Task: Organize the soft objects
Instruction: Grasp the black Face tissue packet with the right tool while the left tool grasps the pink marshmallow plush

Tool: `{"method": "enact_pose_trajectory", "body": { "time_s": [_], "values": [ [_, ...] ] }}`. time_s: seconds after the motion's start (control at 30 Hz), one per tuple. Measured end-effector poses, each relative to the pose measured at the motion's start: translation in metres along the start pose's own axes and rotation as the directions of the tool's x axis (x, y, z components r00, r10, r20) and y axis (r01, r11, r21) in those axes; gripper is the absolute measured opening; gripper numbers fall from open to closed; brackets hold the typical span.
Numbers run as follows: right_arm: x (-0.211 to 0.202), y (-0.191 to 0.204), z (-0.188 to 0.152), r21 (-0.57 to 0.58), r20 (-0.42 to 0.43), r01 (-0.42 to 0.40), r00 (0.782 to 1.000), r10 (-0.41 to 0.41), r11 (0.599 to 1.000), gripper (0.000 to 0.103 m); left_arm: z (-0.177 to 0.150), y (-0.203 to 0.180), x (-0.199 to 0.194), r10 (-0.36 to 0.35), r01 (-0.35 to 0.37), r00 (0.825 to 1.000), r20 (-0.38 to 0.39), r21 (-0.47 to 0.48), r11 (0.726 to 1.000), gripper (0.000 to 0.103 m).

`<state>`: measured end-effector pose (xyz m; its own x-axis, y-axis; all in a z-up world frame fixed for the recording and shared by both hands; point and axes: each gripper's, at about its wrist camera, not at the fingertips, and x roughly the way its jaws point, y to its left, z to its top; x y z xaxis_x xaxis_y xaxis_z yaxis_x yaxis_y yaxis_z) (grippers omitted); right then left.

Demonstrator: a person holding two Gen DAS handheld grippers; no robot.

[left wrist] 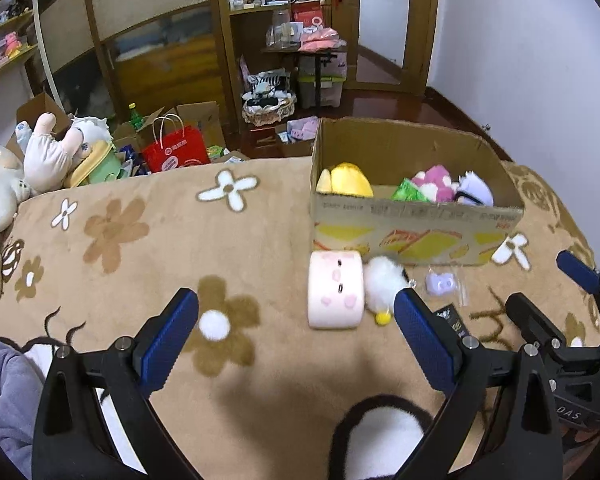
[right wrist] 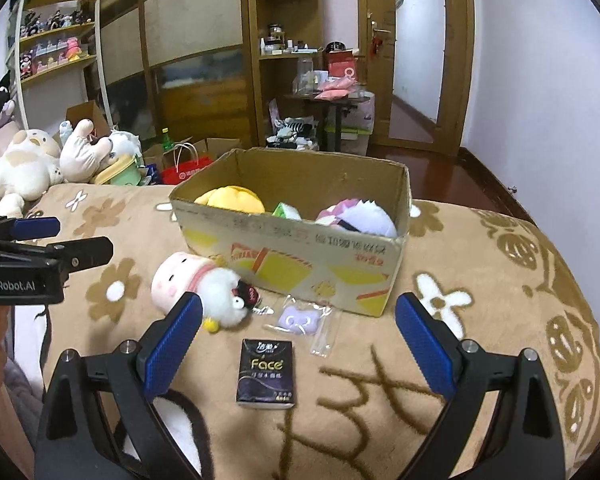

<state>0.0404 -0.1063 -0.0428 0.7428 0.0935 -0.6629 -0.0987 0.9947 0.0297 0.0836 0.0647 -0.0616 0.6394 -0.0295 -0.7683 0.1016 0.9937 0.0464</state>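
Hovering low over the flowered brown blanket (right wrist: 480,360), the right gripper (right wrist: 298,320) is holding its blue-padded fingers (right wrist: 172,344) spread wide, nothing between them. The left gripper (left wrist: 296,312) is doing the same in its own view, jaws wide apart and empty above the blanket.

Nearest in the right wrist view, a black tissue pack (right wrist: 266,372) is lying flat at about 6 o'clock from the cardboard box (right wrist: 300,256). Just past it, a small purple item in a clear wrapper (right wrist: 300,320) is resting close to the box's front wall. At roughly 9 o'clock from that wrapper, a white fluffy toy (right wrist: 224,300) is lying touching a pink cylindrical plush (right wrist: 176,280); both are sitting on the blanket just in front of the box's near left corner, outside it.

Farther on, the open box is holding a yellow plush (right wrist: 230,198) at its left end, a green packet (right wrist: 286,212) in the middle, and a white-and-purple plush (right wrist: 356,216) at the right end.

At 10 o'clock beyond the blanket's edge, large cream plush toys (right wrist: 24,168) are lying in a heap, with a red paper bag (right wrist: 184,172) standing on the floor behind.
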Motion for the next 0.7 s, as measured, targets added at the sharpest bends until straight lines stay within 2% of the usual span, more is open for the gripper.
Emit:
{"method": "enact_pose_trajectory", "body": {
  "time_s": [0.17,0.37,0.53,0.7],
  "values": [
    [-0.001,0.006,-0.004,-0.017,0.001,0.009,1.000,-0.009,1.000,0.101,-0.008,-0.004,0.001,0.001,-0.001,1.000,-0.025,0.012,1.000,0.097],
    [0.009,0.003,-0.006,0.022,-0.016,-0.010,1.000,0.011,1.000,0.101,-0.005,-0.004,0.012,0.021,-0.020,0.998,-0.052,0.018,1.000,0.097],
    [0.013,0.005,-0.003,0.015,0.013,-0.003,1.000,0.003,1.000,0.101,0.004,0.006,0.027,0.014,-0.017,0.997,-0.079,-0.027,0.999,0.097],
    [0.023,0.005,-0.003,0.017,-0.012,-0.010,1.000,0.010,1.000,0.101,0.012,0.011,0.042,-0.002,-0.003,0.993,-0.119,-0.042,0.999,0.097]
  ]
}}
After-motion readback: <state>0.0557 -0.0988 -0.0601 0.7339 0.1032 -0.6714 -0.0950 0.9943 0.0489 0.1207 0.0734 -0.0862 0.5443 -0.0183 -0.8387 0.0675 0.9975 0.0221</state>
